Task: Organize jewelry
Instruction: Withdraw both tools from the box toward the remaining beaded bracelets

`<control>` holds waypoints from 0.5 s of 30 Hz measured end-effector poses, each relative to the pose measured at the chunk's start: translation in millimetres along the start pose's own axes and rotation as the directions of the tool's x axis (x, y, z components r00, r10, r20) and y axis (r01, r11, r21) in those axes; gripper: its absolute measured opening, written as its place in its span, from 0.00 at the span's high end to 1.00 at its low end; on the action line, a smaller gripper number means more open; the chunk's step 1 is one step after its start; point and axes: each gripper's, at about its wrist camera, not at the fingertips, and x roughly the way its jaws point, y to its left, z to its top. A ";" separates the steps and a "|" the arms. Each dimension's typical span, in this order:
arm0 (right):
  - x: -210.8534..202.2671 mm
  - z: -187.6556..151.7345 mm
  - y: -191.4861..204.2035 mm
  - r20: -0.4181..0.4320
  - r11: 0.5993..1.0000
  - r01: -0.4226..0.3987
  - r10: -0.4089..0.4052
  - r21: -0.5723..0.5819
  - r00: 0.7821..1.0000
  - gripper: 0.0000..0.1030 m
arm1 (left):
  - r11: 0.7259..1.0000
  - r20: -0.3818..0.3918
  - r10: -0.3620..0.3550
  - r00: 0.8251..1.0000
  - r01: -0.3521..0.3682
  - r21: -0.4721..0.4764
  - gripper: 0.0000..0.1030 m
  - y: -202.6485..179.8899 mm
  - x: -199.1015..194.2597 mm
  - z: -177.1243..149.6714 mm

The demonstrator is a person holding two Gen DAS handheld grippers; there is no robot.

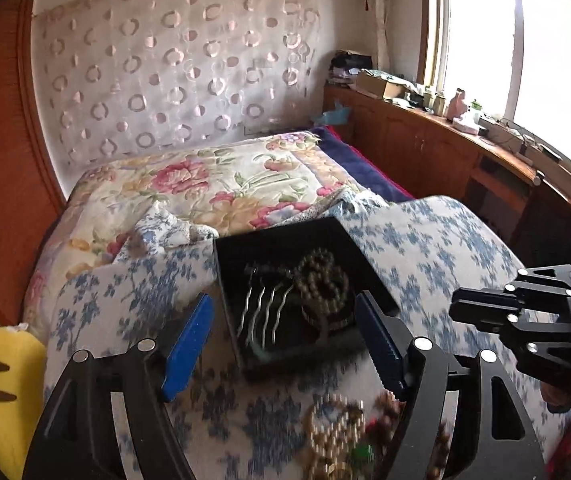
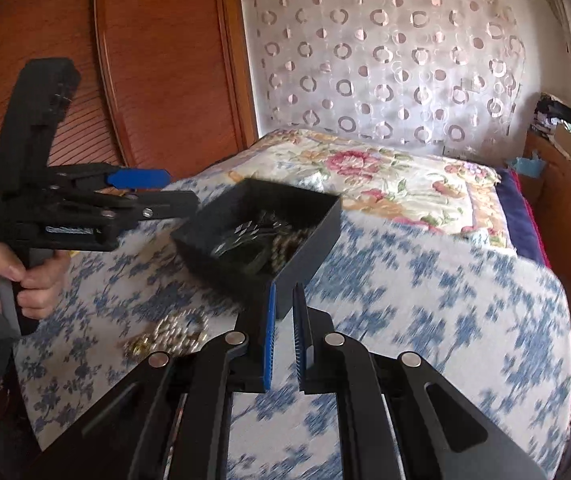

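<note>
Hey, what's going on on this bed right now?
A person is sorting jewelry on a blue-flowered cloth with a gripper in each hand. The right gripper is nearly closed around the near wall of a black box. The box already holds a metal hair comb and a string of brown beads. The left gripper is open and empty above the cloth. More beaded jewelry lies loose beside the box.
</note>
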 end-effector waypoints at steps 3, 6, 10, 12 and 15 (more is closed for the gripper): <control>0.9 -15.9 8.3 -0.023 1.000 0.002 -0.001 0.016 1.000 0.90 | 1.000 -0.012 -0.010 1.000 0.010 -0.006 0.32 1.7 -9.1 -19.1; 1.9 -28.6 16.1 -0.047 1.000 0.006 -0.005 0.028 0.999 0.90 | 1.000 -0.036 -0.021 0.999 0.020 -0.014 0.32 2.6 -11.0 -36.4; -0.4 -41.2 26.1 -0.072 1.000 0.011 -0.009 0.028 0.997 0.90 | 0.999 -0.090 -0.042 0.995 0.040 -0.026 0.46 1.2 -4.5 -57.9; -2.1 -46.5 30.8 -0.085 0.999 0.012 -0.009 0.036 0.996 0.90 | 0.998 -0.113 -0.055 0.992 0.052 -0.031 0.55 0.5 -0.3 -66.6; -5.0 -54.6 36.5 -0.101 0.999 0.005 -0.001 0.040 0.995 0.80 | 0.997 -0.155 -0.075 0.985 0.070 -0.041 0.68 -0.6 9.3 -75.8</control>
